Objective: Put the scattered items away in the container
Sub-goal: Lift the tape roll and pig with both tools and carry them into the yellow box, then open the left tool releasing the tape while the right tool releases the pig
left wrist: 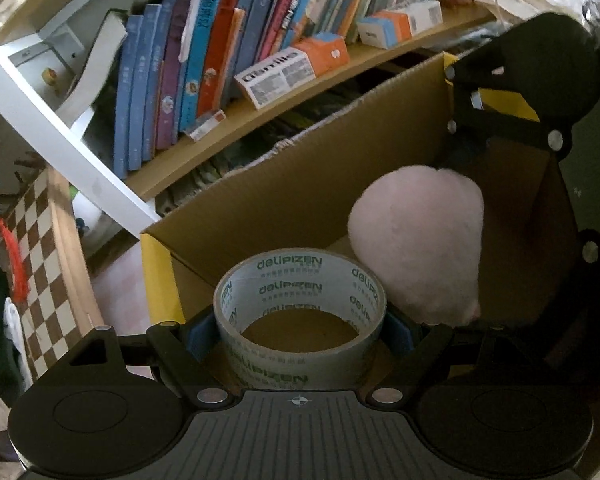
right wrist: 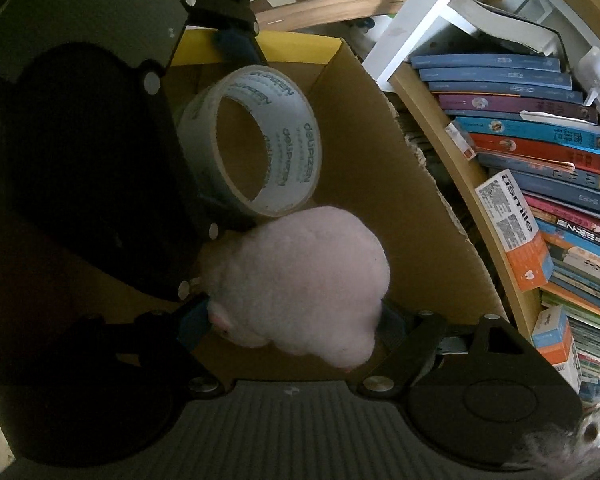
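My left gripper [left wrist: 300,334] is shut on a grey tape roll [left wrist: 296,280], with a blue pad pressed to each side of it. The roll hangs over the open cardboard box [left wrist: 280,200], near its yellow-taped corner. In the right wrist view, my right gripper [right wrist: 292,322] is shut on a pink plush toy [right wrist: 300,272] and holds it inside the box [right wrist: 400,200]. The tape roll [right wrist: 292,148] hangs just beyond the plush and touches it. The plush [left wrist: 420,240] also shows at the right of the left wrist view. What lies on the box floor is mostly hidden.
A wooden bookshelf [left wrist: 260,120] packed with books [left wrist: 204,60] stands right behind the box, with small orange-and-white cartons [left wrist: 292,68] on its shelf. A white frame [left wrist: 60,140] and a checkered board [left wrist: 48,260] stand to the left.
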Tool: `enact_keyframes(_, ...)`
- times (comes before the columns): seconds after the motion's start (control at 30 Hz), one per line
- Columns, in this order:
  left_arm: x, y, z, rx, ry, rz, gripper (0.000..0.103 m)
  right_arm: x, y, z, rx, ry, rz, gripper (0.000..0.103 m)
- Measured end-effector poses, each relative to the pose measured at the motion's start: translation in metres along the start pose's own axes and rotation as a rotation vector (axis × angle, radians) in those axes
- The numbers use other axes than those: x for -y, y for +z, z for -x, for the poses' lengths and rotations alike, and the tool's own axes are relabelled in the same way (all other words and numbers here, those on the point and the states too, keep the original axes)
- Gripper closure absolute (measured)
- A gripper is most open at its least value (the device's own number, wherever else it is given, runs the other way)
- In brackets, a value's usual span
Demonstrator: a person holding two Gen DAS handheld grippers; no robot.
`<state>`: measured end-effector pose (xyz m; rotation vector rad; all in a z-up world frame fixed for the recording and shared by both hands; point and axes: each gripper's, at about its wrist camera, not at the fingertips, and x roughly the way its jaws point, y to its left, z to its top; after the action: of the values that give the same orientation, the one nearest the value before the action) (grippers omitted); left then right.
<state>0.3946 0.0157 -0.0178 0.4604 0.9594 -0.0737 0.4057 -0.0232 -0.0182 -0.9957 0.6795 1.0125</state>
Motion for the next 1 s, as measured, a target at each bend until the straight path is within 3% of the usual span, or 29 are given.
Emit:
enact_keyframes(0.37, -0.002, -0.003, -0.001, 0.001, 0.004, -0.009, 0.017, 0.0, 0.0, 0.001, 0.015, 0.0, -0.001, 0.014)
enact_keyframes(0.5, -0.004, -0.006, 0.006, 0.052, 0.012, 0.0, 0.008, 0.002, 0.0, 0.003, 0.036, 0.009, -0.006, 0.011)
enact_keyframes(0.6, -0.007, -0.008, 0.01, 0.076, 0.026, 0.021, 0.008, 0.003, 0.0, 0.008, 0.057, 0.008, -0.009, 0.004)
enact_keyframes(1.0, -0.011, -0.006, 0.057, 0.197, 0.055, 0.113, 0.008, 0.01, -0.008, 0.051, 0.169, -0.028, -0.087, 0.004)
